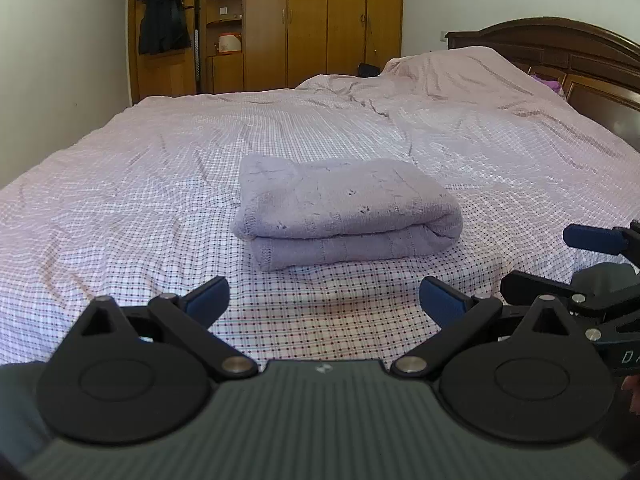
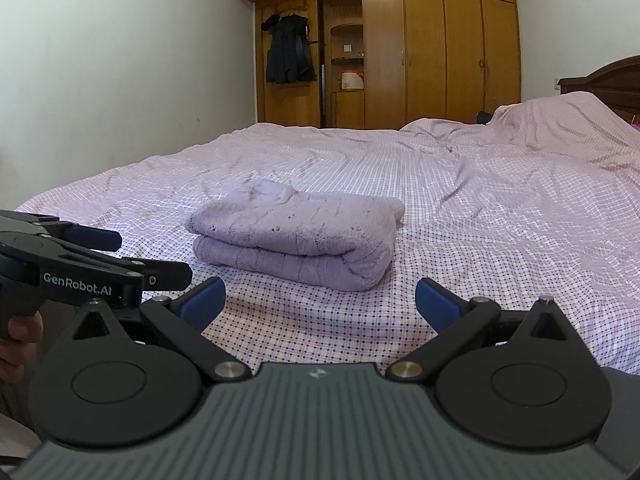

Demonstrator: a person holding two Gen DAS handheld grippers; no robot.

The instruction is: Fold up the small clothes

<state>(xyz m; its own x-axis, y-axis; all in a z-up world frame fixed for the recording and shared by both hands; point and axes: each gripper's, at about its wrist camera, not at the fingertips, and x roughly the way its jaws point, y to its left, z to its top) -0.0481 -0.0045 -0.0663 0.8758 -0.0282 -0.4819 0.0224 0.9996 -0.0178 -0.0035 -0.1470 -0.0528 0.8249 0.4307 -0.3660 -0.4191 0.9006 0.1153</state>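
A folded lilac knitted garment (image 1: 344, 212) lies on the checked bed sheet (image 1: 120, 200), in the middle of the bed; it also shows in the right wrist view (image 2: 296, 236). My left gripper (image 1: 324, 300) is open and empty, a short way in front of the garment, not touching it. My right gripper (image 2: 320, 300) is open and empty, also in front of the garment and apart from it. The right gripper shows at the right edge of the left wrist view (image 1: 592, 264). The left gripper shows at the left edge of the right wrist view (image 2: 100, 256).
The bed sheet is wrinkled, with a raised pillow hump (image 1: 460, 68) near the dark wooden headboard (image 1: 560, 48) at right. A wooden wardrobe (image 1: 320, 20) with a hanging dark coat (image 1: 162, 18) stands beyond the bed. A white wall (image 2: 120, 60) runs along the left.
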